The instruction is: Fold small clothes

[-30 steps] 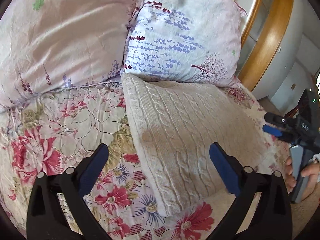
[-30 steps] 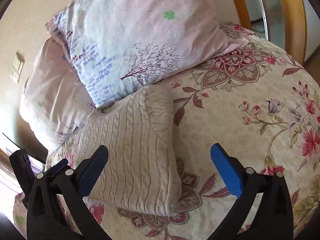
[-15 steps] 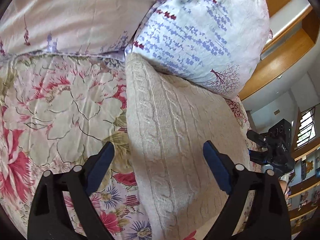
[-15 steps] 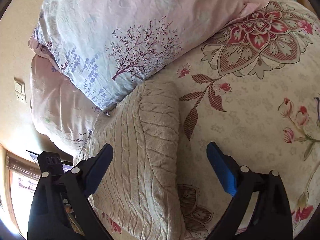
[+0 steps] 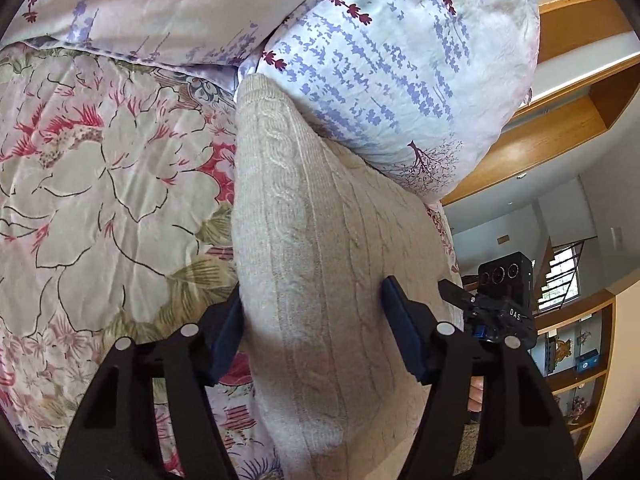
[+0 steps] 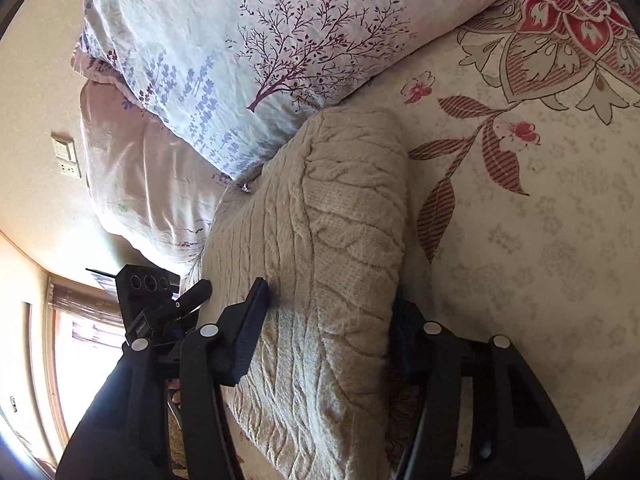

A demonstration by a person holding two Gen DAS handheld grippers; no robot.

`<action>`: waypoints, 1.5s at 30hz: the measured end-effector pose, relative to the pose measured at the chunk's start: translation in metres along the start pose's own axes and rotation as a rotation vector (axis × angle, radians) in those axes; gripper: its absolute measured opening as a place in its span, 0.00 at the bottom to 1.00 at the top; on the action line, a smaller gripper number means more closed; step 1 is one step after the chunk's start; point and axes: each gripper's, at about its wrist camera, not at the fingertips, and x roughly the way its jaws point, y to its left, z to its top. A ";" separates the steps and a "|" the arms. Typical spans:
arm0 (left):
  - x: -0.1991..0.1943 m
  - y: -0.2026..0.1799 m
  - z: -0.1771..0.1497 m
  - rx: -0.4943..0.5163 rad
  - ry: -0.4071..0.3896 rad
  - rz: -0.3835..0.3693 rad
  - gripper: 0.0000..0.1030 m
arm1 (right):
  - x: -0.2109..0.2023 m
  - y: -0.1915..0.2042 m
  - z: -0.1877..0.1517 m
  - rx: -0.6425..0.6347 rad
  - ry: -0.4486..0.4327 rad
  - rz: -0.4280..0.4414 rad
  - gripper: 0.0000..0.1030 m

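The left gripper (image 5: 312,320) straddles one side edge of the folded cream sweater (image 5: 320,248), jaws closing with knit between its blue pads. The right gripper (image 6: 328,320) straddles the opposite edge likewise, its jaws closing around the fabric.

Each gripper is built from matte black plastic arms studded with round silver screw heads; the left gripper (image 5: 312,332) and right gripper (image 6: 328,332) are tipped with dark blue pads (image 5: 402,336).
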 end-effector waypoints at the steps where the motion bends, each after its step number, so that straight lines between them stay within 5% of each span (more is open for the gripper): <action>1: -0.002 0.004 0.000 -0.007 -0.001 -0.010 0.56 | 0.002 -0.003 0.000 0.019 0.007 0.018 0.37; 5: -0.016 0.018 -0.010 -0.018 -0.031 -0.058 0.38 | 0.003 -0.006 -0.003 0.051 -0.002 0.055 0.32; 10: -0.039 0.023 -0.013 -0.021 -0.044 -0.097 0.35 | 0.006 0.007 -0.005 0.061 -0.010 0.071 0.30; 22: -0.152 0.089 -0.028 -0.088 -0.095 0.050 0.36 | 0.104 0.089 -0.029 -0.065 0.127 0.109 0.29; 28: -0.140 0.108 -0.028 -0.091 -0.087 0.081 0.53 | 0.114 0.093 -0.038 -0.103 0.064 0.059 0.41; 35: -0.181 0.055 -0.042 0.128 -0.325 0.236 0.67 | 0.064 0.096 -0.035 -0.177 -0.125 0.002 0.47; 36: -0.182 0.045 -0.046 0.166 -0.339 0.236 0.68 | 0.067 0.099 -0.036 -0.198 -0.113 -0.010 0.36; 37: -0.180 0.035 -0.050 0.205 -0.341 0.243 0.70 | 0.070 0.103 -0.037 -0.227 -0.108 -0.036 0.22; 39: -0.168 0.018 -0.057 0.266 -0.314 0.266 0.70 | 0.073 0.108 -0.043 -0.296 -0.135 -0.160 0.16; 45: -0.117 -0.001 -0.072 0.398 -0.227 0.476 0.70 | 0.074 0.090 -0.045 -0.231 -0.142 -0.231 0.15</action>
